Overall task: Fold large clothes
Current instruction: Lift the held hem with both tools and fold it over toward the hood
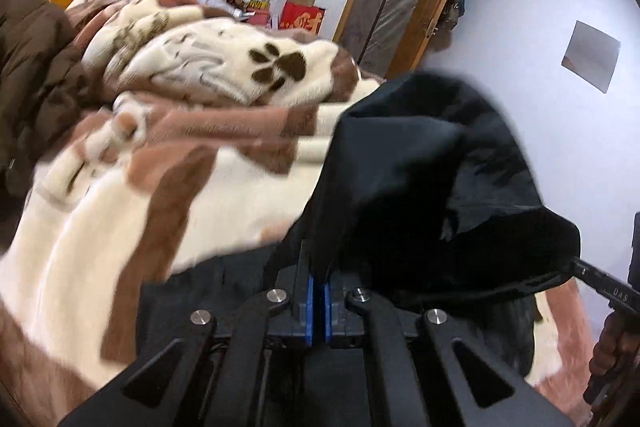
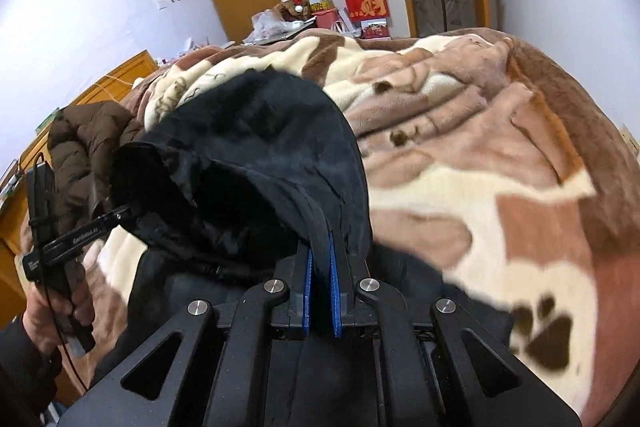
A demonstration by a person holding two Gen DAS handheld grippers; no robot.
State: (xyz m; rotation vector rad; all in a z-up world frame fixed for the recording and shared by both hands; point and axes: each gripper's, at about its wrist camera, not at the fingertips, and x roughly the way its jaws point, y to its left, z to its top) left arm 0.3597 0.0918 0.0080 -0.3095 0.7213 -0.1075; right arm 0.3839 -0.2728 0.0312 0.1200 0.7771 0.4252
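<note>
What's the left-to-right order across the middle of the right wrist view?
Left gripper held in a hand → brown puffer jacket → black hooded garment, pinched in the right gripper → paw-print blanket.

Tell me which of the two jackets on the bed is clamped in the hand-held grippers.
The black jacket: both the left hand-held gripper and right hand-held gripper pinch its fabric. The brown puffer jacket lies untouched at the bed's far side.
</note>
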